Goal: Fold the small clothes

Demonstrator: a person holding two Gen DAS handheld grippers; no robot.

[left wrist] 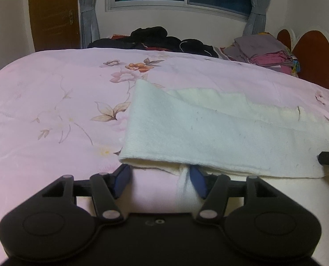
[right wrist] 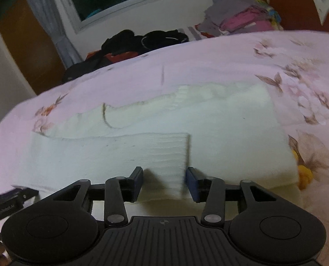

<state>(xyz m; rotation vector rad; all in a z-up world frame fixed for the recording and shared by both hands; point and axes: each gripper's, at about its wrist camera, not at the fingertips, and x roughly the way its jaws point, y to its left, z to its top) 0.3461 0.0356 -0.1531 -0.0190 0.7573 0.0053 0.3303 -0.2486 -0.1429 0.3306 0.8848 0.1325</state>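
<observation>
A white knitted sweater (left wrist: 208,128) lies on the pink flowered bedspread (left wrist: 42,99), folded over on itself. In the left wrist view its near edge hangs over the tips of my left gripper (left wrist: 160,177). The blue pads (left wrist: 122,177) stand wide apart, with bedspread and a strip of white cloth between them; they are open. In the right wrist view the sweater (right wrist: 231,133) has a sleeve (right wrist: 142,150) laid across its body. The cuff end sits between the pads of my right gripper (right wrist: 164,177), which stand apart with a gap on the left side; that gripper is open.
A heap of dark clothes (left wrist: 155,37) lies at the far edge of the bed. A stack of folded grey and pink clothes (left wrist: 266,53) sits beside the red headboard (left wrist: 315,51). A window and a wooden door are behind. Part of the right gripper (left wrist: 328,158) shows at the frame's right edge.
</observation>
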